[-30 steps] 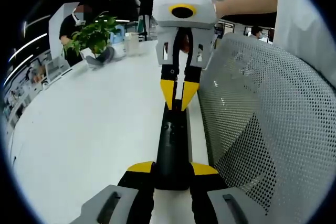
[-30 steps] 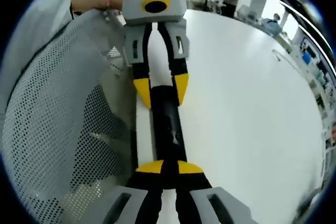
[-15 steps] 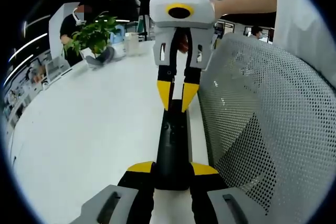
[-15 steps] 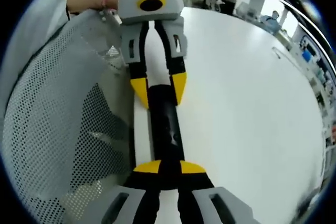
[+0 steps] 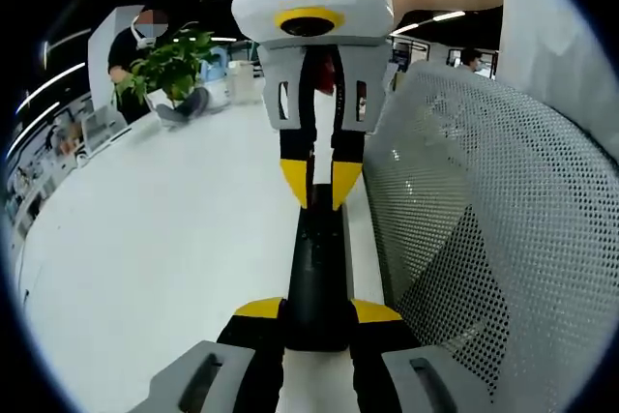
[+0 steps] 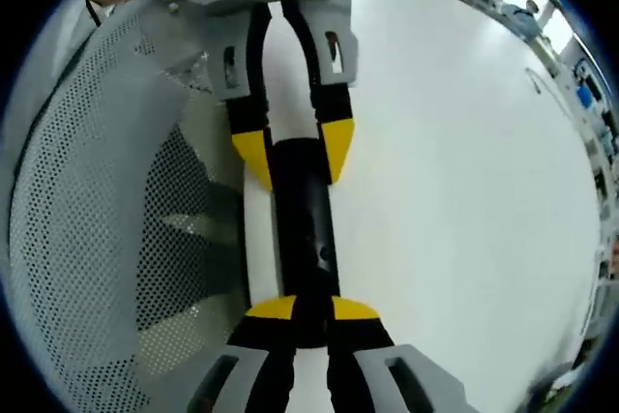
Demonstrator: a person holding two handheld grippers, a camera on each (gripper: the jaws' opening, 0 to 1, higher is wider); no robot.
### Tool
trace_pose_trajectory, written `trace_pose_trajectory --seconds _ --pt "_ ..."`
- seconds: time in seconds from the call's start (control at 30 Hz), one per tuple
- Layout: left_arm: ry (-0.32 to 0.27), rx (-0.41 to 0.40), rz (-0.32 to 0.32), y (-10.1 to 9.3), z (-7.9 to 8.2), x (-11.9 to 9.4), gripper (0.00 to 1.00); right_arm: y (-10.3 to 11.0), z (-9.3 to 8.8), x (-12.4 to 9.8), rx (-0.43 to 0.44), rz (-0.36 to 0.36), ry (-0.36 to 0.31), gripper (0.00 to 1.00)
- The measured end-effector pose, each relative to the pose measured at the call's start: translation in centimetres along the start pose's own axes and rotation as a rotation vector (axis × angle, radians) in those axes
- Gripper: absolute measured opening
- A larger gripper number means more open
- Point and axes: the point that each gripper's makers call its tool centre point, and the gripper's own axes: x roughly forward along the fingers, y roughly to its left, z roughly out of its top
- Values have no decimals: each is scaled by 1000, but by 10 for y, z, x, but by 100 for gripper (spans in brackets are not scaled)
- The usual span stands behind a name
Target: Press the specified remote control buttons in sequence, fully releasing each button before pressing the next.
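In the left gripper view, a potted plant (image 5: 172,63) was seen far off on the white table (image 5: 164,239), at the upper left. The black remote control (image 5: 317,278) lay lengthwise along the table's edge, just beside a white mesh chair back (image 5: 484,239) on its right. The left gripper (image 5: 317,316) was clamped on the near end of the remote, its yellow-tipped fingers (image 5: 259,309) pressed against both sides of the black body. At the far end, the right gripper (image 5: 317,186) was seen coming in from above, held by a person's hand; its two yellow tips stood nearly together, with only a thin slit between them, just over the remote's far end. Whether those tips touched a button could not be told.

In the right gripper view, the mesh chair back (image 6: 106,191) was seen on the left and the table (image 6: 464,191) on the right, with the remote control (image 6: 305,229) lying between them along the edge. The left gripper (image 6: 295,157) was seen at the far end, its yellow fingers (image 6: 338,147) spread to either side of the remote and gripping it. The right gripper (image 6: 308,309) rose from the bottom, its fingertips all but closed, placed over the near end of the remote; actual contact could not be judged.
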Motion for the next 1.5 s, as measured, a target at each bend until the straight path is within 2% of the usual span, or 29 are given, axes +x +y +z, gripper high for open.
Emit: trace_pose_trajectory --seconds 0.07,0.13,0.17,0.23,0.3,0.47,0.6,0.77,0.87,1.0,1.03,1.07,1.13,1.2,1.37,1.43,1.5 --pt "0 0 1 0 0 0 25 1 0 -1 -7 -5 -50 8" --pt "2 -1 2 0 0 0 25 1 1 -1 -60 -12 -115 8" --pt "1 -1 3 0 0 0 25 1 1 -2 -63 -17 -158 8" --pt "0 -2 4 0 0 0 25 1 1 -3 -17 -22 -230 8" --pt "-1 -2 4 0 0 0 25 2 2 -4 -61 -29 -285 8" --pt "-3 -4 4 0 0 0 25 1 6 -3 -41 -21 -343 9" --pt "-4 -4 4 0 0 0 25 0 9 -3 -44 3 -338 9" --pt "-3 -5 4 0 0 0 25 4 10 -1 -120 -3 -294 9" --pt "-3 -6 5 0 0 0 25 5 10 -1 -189 -11 -252 8" --pt "-1 -4 5 0 0 0 25 4 10 1 -185 21 -172 7" --pt "-1 -4 5 0 0 0 25 4 9 1 -167 36 -126 6" --pt "-1 -3 5 0 0 0 25 4 10 2 -147 45 -109 6" --pt "0 -3 5 0 0 0 25 3 11 3 -173 61 -68 6" --pt "1 -3 6 0 0 0 25 2 11 3 -143 73 -42 6" --pt "3 -2 8 0 0 0 25 3 10 2 -126 69 -65 7" --pt "3 -2 9 0 0 0 25 3 9 1 -132 44 -98 7" --pt "2 -2 9 0 0 0 25 3 10 1 -103 20 -142 7"
